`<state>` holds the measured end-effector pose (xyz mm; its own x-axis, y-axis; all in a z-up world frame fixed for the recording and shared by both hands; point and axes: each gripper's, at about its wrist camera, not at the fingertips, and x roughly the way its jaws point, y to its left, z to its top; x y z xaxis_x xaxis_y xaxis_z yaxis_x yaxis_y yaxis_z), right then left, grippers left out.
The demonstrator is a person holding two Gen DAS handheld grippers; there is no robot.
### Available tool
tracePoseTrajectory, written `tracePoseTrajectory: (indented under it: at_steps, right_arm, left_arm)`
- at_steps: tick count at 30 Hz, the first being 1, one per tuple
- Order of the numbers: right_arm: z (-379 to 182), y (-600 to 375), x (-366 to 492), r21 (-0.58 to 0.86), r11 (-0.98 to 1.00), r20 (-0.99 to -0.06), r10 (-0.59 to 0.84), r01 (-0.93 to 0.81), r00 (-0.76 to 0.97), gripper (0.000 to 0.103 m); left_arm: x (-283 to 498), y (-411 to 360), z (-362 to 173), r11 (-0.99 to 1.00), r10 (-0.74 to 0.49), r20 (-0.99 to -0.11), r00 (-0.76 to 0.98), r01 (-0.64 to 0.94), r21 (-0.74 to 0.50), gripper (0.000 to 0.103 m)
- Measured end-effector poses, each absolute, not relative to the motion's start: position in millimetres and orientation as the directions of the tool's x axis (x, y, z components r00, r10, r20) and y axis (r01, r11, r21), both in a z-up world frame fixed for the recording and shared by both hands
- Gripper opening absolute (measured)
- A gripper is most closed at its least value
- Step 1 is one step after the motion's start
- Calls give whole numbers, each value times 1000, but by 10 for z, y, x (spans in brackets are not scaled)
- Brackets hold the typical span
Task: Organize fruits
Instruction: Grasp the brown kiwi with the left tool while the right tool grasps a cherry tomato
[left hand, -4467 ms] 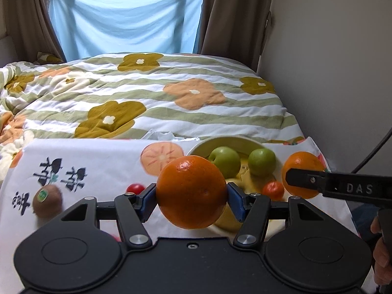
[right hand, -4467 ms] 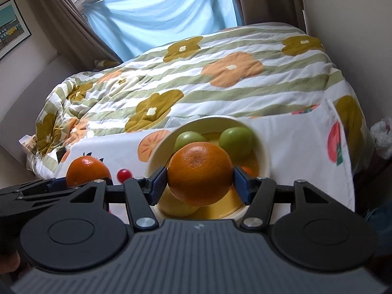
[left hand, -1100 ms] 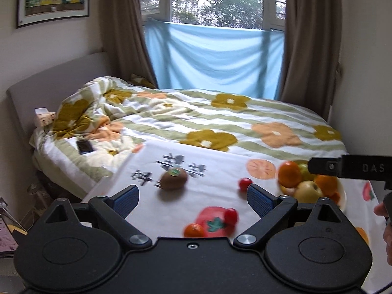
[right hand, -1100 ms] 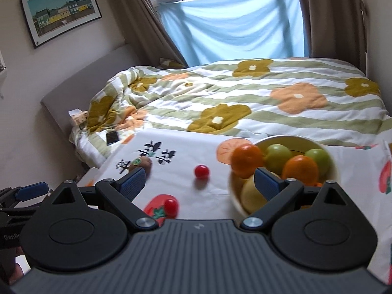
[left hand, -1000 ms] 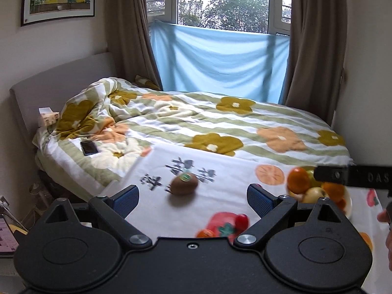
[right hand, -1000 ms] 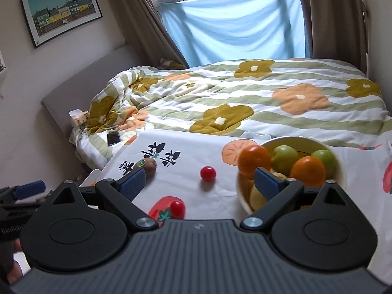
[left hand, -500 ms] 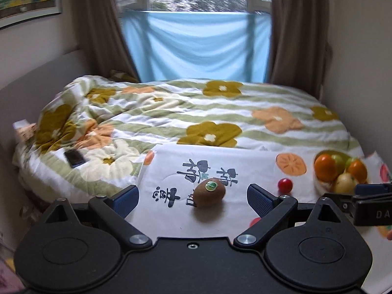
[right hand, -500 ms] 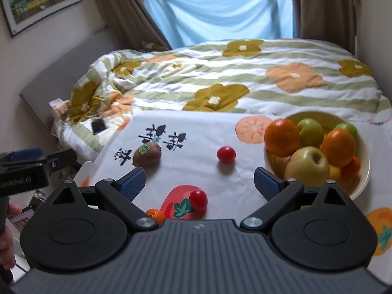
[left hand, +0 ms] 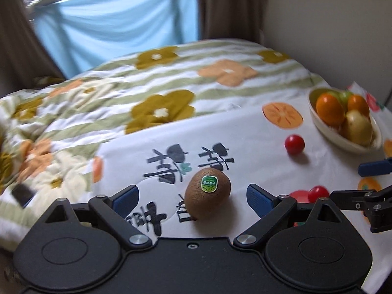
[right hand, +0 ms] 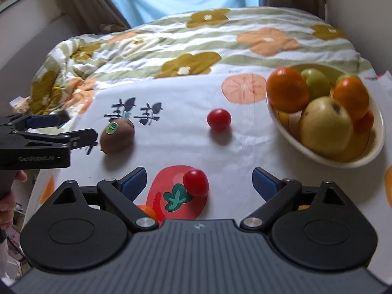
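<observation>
Kiwi (left hand: 207, 196) lying between left gripper (left hand: 193, 199) jaws, closing, pads not yet touching; fuzzy, soft, bruising easily; gripping gently across middle; right gripper (right hand: 199, 183) gaping, empty.

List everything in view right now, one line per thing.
Brown fuzzy kiwi with green sticker: one, on the cloth, between the left tongs' pads, untouched.
Red cherry tomatoes: two, one mid-cloth, one on the printed tomato.
Small orange fruit: one, partly hidden behind the right tongs.
Cream bowl: one, at right, holding oranges, green apples and a yellow apple.
White fruit-print cloth: one, over the bed.
Floral striped quilt: one, behind.
Left tongs: closing.
Right tongs: open.
Hand: holding the left tongs' grip.
</observation>
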<state>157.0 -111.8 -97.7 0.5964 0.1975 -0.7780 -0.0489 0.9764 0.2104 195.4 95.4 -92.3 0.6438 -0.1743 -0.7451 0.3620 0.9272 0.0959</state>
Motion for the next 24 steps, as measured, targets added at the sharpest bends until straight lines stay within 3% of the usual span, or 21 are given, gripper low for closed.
tracePoseTrajectory:
  at_steps: [5, 7, 10, 13, 15, 16, 24]
  right_arm:
    - [-1118, -1051, 1610, 207, 978, -795, 172, -7, 582, 103]
    - [-1157, -1032, 1631, 213, 977, -801, 173, 2, 574, 95]
    - [-1204, -1013, 1651, 215, 976, -806, 167, 17, 568, 92]
    - [-1231, -1002, 1657, 215, 976, -808, 165, 23, 566, 88]
    - [-1250, -986, 1657, 217, 976, -809, 167, 23, 563, 83]
    - [-1255, -978, 1656, 218, 976, -810, 168, 22, 562, 81]
    - [-1274, -942, 1646, 214, 977, -810, 168, 16, 562, 76]
  left_arm:
    - [2139, 917, -1155, 892, -212, -778, 592, 443, 93, 89]
    - [2180, 913, -1224, 885, -224, -788, 574, 458, 82, 86]
    - [2225, 898, -1307, 877, -232, -797, 557, 474, 76, 80]
    - [2270, 875, -1357, 871, -235, -804, 546, 485, 75, 72]
    - [2293, 872, -1370, 870, -239, -806, 542, 488, 70, 58]
    - [2298, 876, -1370, 868, -248, -806, 538, 492, 61, 56]
    - [2242, 870, -1368, 863, -240, -803, 546, 499, 81, 53]
